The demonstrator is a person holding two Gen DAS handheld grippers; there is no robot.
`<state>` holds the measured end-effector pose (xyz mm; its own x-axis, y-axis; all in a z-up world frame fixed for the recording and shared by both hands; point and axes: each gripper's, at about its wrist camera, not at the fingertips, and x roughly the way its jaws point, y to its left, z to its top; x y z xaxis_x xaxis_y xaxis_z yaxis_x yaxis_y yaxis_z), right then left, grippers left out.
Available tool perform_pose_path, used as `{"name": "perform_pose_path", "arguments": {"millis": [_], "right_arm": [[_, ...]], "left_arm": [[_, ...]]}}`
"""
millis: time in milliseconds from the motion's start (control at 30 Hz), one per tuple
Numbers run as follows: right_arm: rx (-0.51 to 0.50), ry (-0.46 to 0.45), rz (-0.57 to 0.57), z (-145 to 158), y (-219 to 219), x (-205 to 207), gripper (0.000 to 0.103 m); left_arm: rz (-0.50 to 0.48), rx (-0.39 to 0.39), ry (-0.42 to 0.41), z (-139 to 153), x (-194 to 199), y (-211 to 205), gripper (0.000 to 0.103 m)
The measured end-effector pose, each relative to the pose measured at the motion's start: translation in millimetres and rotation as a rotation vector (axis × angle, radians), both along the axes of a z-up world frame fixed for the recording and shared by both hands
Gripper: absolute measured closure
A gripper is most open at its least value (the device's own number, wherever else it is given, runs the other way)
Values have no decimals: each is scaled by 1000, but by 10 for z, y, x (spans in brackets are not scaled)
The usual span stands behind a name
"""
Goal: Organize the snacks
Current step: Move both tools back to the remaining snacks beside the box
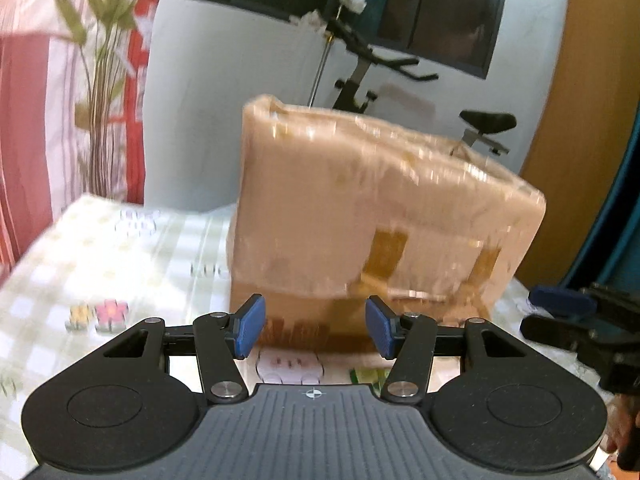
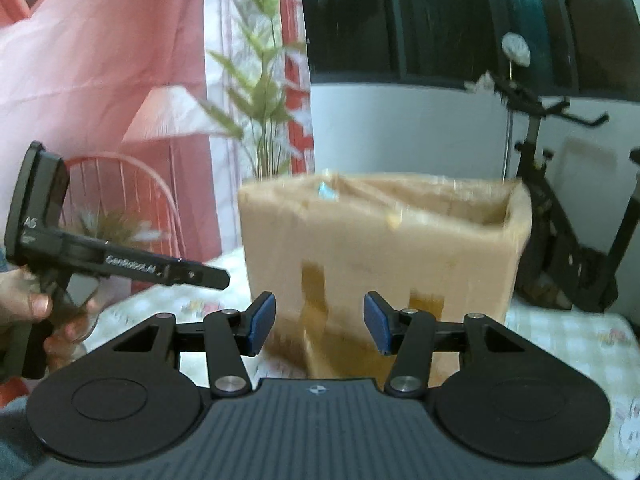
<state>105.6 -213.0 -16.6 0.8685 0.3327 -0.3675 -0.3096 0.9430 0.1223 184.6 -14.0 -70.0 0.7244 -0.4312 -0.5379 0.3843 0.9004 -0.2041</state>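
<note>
While everything's a bit motion-blurred, a tape-wrapped cardboard box (image 1: 380, 216) is seen standing on the checkered surface (image 1: 100, 264). The left gripper (image 1: 316, 330) and right gripper (image 2: 320, 324) are both held spread wide with nothing gripped, pointed at the box's front side.

A table under a pale checked, flower-printed cloth (image 1: 120, 256) fills the lower frame; a tape-wrapped cardboard box (image 1: 380, 216) stands at its centre.
</note>
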Motion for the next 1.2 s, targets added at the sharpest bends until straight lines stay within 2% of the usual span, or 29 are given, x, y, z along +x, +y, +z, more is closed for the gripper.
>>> {"name": "perform_pose_path", "arguments": {"millis": [333,500,700,767,900,1000,1067,1200], "right_arm": [[-17,307,-62,-615,-31,-14,50],[-28,438,-69,-853,-24,-51,50],[-73,532,-85,-1031,29,-76,50],[-92,557,-85,-1084,55,-74,47],[-115,552,-62,-1104,109,-88,43],[-131,533,-40,-1104,134,-76,57],[-146,521,-18,-1102,152,-62,78],[-172,496,10,-1112,162,-19,84]], "left_arm": [[-7,74,48,-314,-79,-137,46],[12,65,78,-387,-104,-120,46],[29,61,112,-485,-152,-80,46],[32,59,118,-499,-159,-80,46],[32,58,128,-536,-184,-93,46],[24,59,138,-569,-209,-104,46],[14,60,148,-592,-221,-123,46],[-1,60,172,-642,-229,-158,46]]}}
